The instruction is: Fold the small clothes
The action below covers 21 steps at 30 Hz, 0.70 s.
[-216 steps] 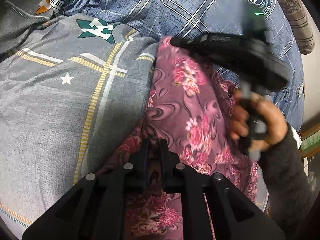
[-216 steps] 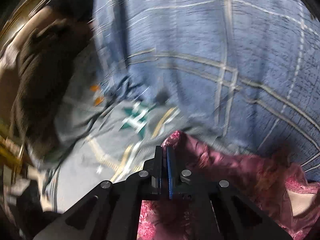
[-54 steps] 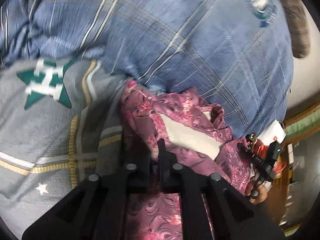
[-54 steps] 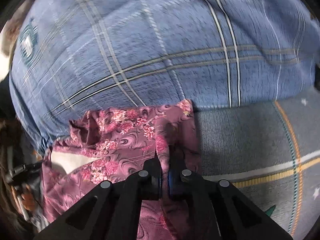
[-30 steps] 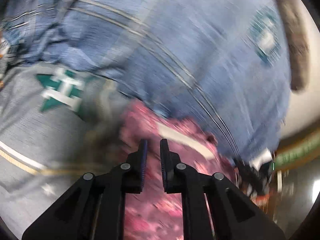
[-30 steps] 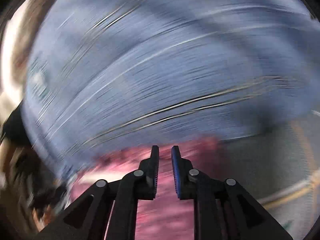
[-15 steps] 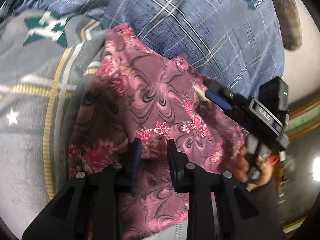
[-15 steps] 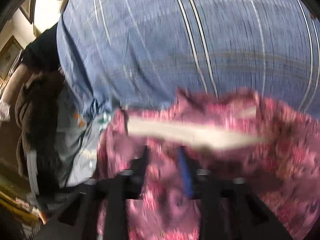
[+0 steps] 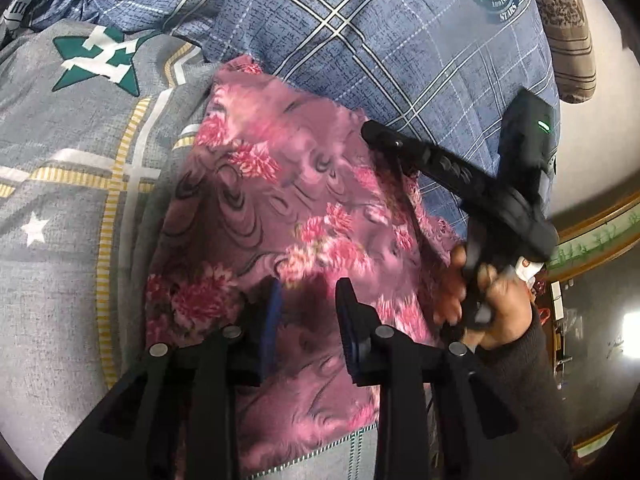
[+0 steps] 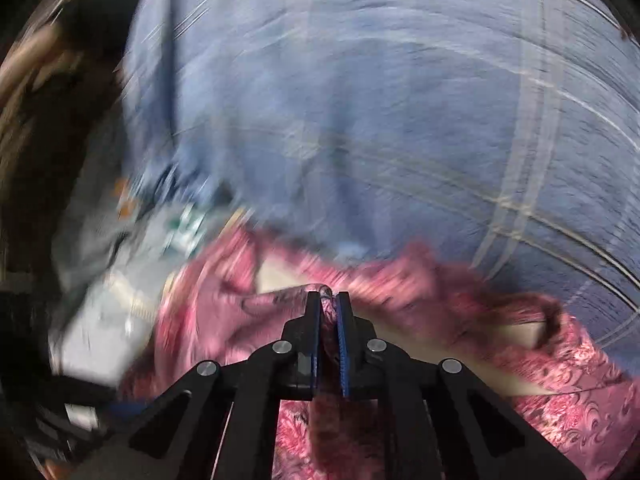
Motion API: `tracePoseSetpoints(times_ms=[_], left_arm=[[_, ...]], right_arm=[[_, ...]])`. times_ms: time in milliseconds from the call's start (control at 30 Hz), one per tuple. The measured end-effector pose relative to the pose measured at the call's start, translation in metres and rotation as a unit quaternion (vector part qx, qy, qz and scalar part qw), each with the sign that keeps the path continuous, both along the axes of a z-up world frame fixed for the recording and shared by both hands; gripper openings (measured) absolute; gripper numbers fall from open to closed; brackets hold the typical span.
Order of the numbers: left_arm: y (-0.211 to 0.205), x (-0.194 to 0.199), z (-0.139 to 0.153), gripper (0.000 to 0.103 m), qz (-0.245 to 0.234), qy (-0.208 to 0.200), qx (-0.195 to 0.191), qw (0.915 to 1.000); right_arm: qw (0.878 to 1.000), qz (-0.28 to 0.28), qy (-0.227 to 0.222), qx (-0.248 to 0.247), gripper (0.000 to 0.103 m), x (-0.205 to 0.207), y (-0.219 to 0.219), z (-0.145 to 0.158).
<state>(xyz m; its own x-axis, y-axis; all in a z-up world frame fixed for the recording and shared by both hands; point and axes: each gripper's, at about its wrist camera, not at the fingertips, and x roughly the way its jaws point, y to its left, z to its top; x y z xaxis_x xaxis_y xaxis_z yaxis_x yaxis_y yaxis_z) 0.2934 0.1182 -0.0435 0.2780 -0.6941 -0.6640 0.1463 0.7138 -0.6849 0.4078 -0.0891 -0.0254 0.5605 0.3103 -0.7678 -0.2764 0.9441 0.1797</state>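
1. A pink floral garment (image 9: 280, 208) is being spread across the middle of the left wrist view, over a grey star-patterned sheet (image 9: 60, 200) at the left and a blue plaid cover (image 9: 400, 40) at the top.
2. The left gripper (image 9: 308, 304) is being held over the garment's lower part, its jaws apart and nothing pinched.
3. In the blurred right wrist view, a fold of the garment is being clamped by the right gripper (image 10: 329, 312) at lower centre; its jaws have just been closing.
4. The right gripper's handle is being gripped by a hand (image 9: 492, 300) at the right of the left wrist view.
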Motion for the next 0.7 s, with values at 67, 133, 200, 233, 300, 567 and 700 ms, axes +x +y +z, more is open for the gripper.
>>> tracePoseSetpoints(times_ms=[67, 133, 200, 233, 300, 567, 700], left_arm=[[0.001, -0.004, 0.004, 0.028, -0.006, -0.005, 0.011, 0.9999], [0.005, -0.007, 0.01, 0.038, -0.01, -0.018, 0.02, 0.9996], [0.007, -0.007, 0.015, 0.044, -0.005, -0.026, 0.031, 0.9992], [0.008, -0.005, 0.019, 0.044, -0.003, -0.03, 0.033, 0.999], [0.009, 0.001, 0.026, 0.045, -0.002, -0.033, 0.038, 0.9987], [-0.016, 0.043, 0.035, 0.053, 0.006, -0.023, 0.052, 0.9984], [-0.04, 0.054, 0.033, 0.053, 0.015, -0.021, 0.08, 0.9965]], right_arm=[[0.998, -0.005, 0.037, 0.043, 0.009, 0.005, -0.014, -0.009], [0.995, -0.013, 0.028, 0.099, 0.017, -0.007, -0.034, -0.004], [0.988, -0.043, 0.03, 0.147, 0.021, -0.013, -0.059, 0.002], [0.981, -0.065, 0.032, 0.18, 0.021, -0.015, -0.073, 0.003], [0.972, -0.111, 0.035, 0.202, 0.024, -0.024, -0.11, 0.006], [0.937, -0.335, 0.026, 0.095, 0.053, -0.064, -0.266, -0.003], [0.929, -0.345, 0.065, 0.119, 0.053, -0.064, -0.285, -0.026]])
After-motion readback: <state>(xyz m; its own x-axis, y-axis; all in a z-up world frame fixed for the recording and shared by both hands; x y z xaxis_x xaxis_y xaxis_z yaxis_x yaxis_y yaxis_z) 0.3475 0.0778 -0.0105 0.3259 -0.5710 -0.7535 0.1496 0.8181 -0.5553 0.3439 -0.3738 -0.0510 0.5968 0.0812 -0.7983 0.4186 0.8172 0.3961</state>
